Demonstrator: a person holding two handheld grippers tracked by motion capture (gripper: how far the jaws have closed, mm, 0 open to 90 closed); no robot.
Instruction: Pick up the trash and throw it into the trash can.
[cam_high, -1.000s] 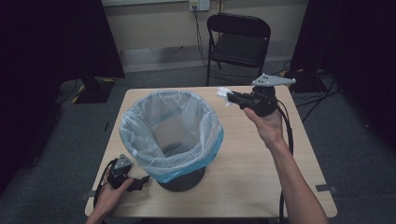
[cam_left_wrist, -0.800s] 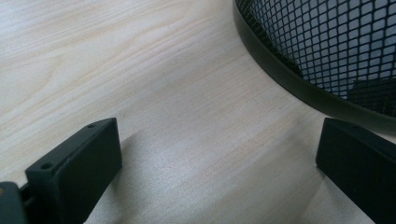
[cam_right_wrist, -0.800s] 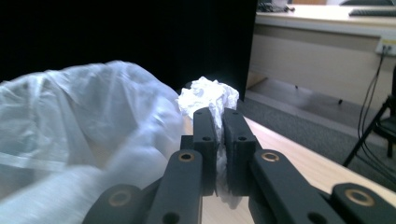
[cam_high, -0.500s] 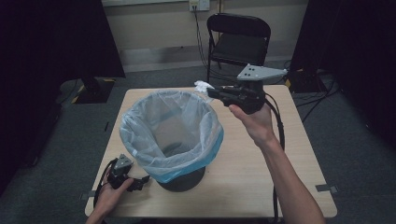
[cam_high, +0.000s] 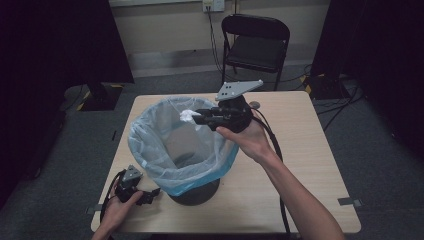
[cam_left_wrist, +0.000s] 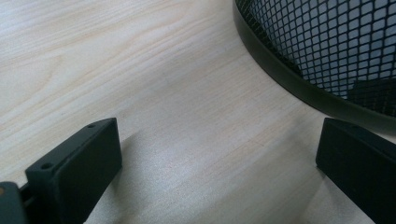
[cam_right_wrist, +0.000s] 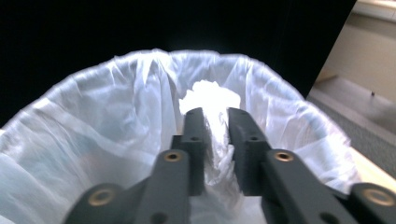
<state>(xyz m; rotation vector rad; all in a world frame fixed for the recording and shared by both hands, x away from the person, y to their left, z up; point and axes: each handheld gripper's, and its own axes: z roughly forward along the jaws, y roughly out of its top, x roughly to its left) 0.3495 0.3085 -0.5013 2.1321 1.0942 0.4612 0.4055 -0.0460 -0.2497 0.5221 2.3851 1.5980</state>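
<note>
Right gripper was clamped on a crumpled white paper wad, held over the rim of the black mesh waste bin lined with a pale blue plastic bag; its own view showed the wad pinched between nearly closed jaws. Left gripper rested on the light wooden table, jaws wide apart beside the bin's base. The right forearm reached forward, hand raised.

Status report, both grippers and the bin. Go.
Right gripper shut on tissue, over bin opening. Left gripper open, on table beside bin base. Nothing in the way.
</note>
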